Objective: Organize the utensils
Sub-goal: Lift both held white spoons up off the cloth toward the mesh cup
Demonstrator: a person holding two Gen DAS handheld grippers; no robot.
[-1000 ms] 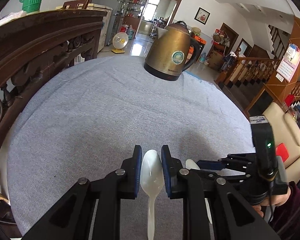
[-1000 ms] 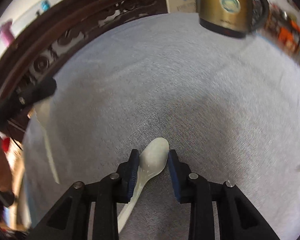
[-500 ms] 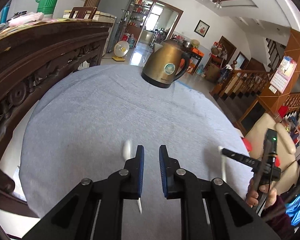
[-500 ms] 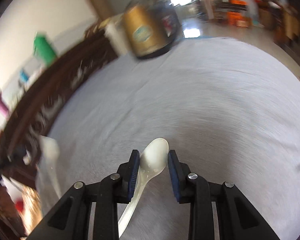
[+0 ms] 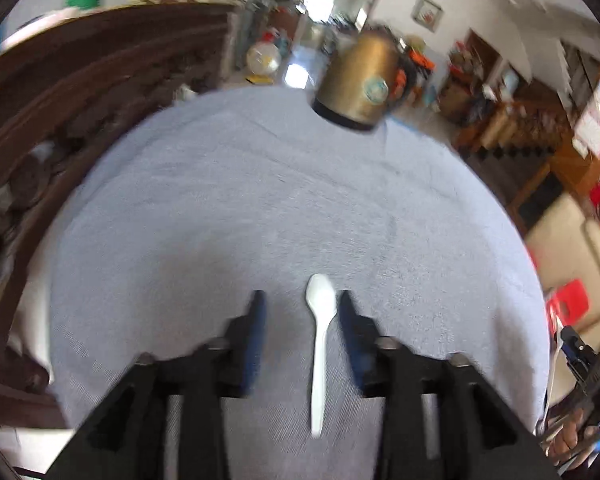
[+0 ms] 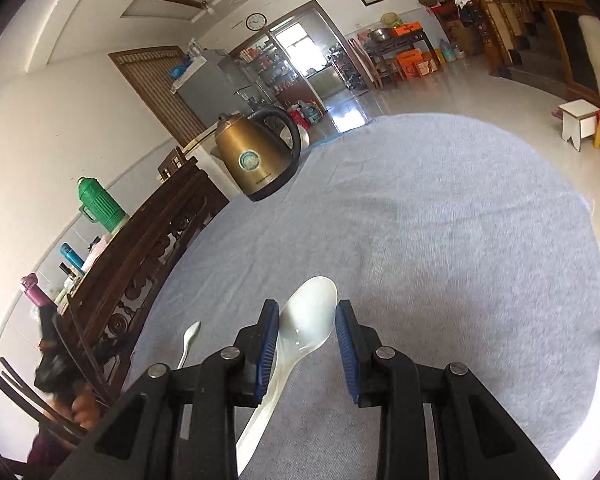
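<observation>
A small white plastic spoon (image 5: 321, 336) lies flat on the grey tablecloth (image 5: 260, 208), bowl pointing away, between the fingers of my left gripper (image 5: 300, 304), which is open and not touching it. The same spoon shows in the right wrist view (image 6: 188, 342). My right gripper (image 6: 307, 316) is shut on a larger white spoon (image 6: 304, 324), held by its bowl and lifted above the cloth, handle trailing down to the left.
A brass electric kettle (image 5: 358, 84) stands at the far side of the table, also seen in the right wrist view (image 6: 256, 160). A dark carved wooden bench back (image 5: 60, 92) runs along the left. A cream sofa (image 5: 572, 252) lies right.
My left gripper has opened and the small spoon now lies on the cloth between its fingers. My right gripper has lifted and tilted up with the larger spoon still in it.
</observation>
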